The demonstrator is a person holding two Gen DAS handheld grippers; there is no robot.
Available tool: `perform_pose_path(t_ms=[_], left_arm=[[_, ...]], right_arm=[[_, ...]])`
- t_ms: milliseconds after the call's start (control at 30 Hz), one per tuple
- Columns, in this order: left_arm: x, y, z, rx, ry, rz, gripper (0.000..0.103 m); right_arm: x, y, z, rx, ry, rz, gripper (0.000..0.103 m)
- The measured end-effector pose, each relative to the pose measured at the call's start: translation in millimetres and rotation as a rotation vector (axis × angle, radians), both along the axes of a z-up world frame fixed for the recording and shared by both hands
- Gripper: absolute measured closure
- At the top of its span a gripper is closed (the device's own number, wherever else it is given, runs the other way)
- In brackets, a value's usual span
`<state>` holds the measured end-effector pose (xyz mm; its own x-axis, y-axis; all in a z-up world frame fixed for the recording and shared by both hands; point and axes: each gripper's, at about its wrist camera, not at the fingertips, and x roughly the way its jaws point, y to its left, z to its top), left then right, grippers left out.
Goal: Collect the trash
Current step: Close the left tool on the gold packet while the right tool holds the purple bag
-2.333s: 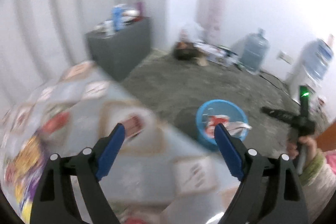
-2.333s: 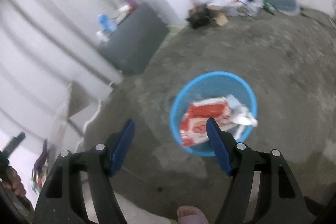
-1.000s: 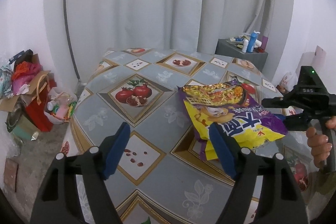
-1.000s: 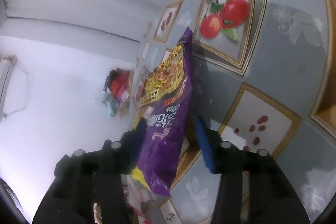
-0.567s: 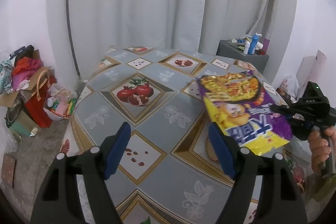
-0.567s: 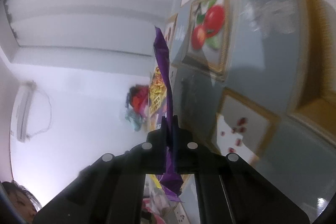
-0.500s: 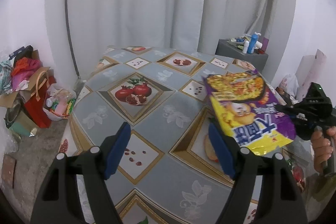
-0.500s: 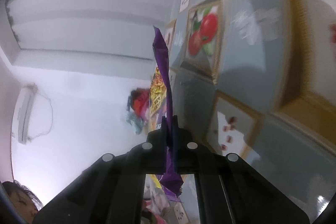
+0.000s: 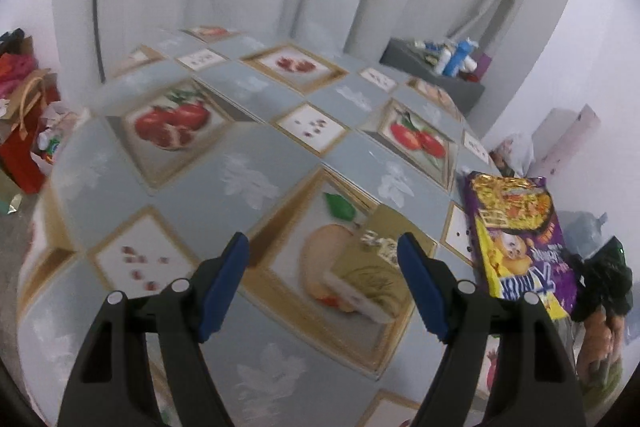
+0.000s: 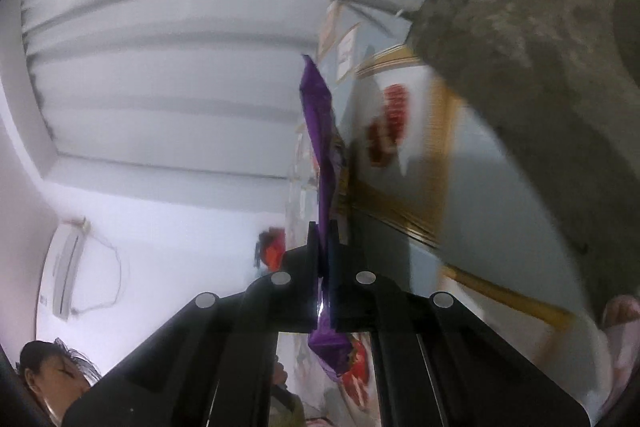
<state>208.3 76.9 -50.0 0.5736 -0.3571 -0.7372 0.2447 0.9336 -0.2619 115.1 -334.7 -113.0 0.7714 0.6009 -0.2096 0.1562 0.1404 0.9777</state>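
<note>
My right gripper (image 10: 324, 231) is shut on a purple and yellow snack bag (image 10: 322, 131), seen edge-on in the right wrist view. The same bag (image 9: 520, 239) shows in the left wrist view at the right, held off the table's right edge by the right gripper (image 9: 592, 283). My left gripper (image 9: 324, 267) is open and empty, hovering over the table (image 9: 248, 155). A gold packet (image 9: 376, 267) with a white edge lies flat on the table between the left fingertips.
The table has a grey cloth with fruit pictures. A grey cabinet (image 9: 432, 71) with bottles stands at the back right. Bags and clutter (image 9: 24, 115) sit on the floor at the left. Concrete floor (image 10: 540, 47) shows beyond the table edge. White curtains hang behind.
My right gripper closed on the purple bag, lifted it off the table and carried it right, past the table edge. My left gripper moved forward and down over the gold packet.
</note>
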Motion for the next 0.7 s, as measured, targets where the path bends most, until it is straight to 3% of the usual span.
perform_pose_path(t_ms=[100, 233, 333, 433, 700], left_arm=[[3, -22, -4, 0.025, 0.004, -0.071, 0.028], [9, -49, -21, 0.135, 0.033, -0.145, 0.024], [14, -48, -29, 0.100, 0.057, -0.146, 0.024], [10, -45, -30, 0.055, 0.056, -0.146, 0.036], [-14, -38, -26, 0.060, 0.090, -0.113, 0.039]], right_arm=[[-11, -4, -3, 0.014, -0.005, -0.010, 0.101], [-13, -32, 2, 0.011, -0.001, 0.004, 0.100], [-10, -35, 0, 0.001, 0.001, 0.024, 0.100], [-7, -32, 1, -0.012, -0.012, 0.050, 0.099], [-15, -26, 7, -0.083, -0.024, 0.129, 0.099]])
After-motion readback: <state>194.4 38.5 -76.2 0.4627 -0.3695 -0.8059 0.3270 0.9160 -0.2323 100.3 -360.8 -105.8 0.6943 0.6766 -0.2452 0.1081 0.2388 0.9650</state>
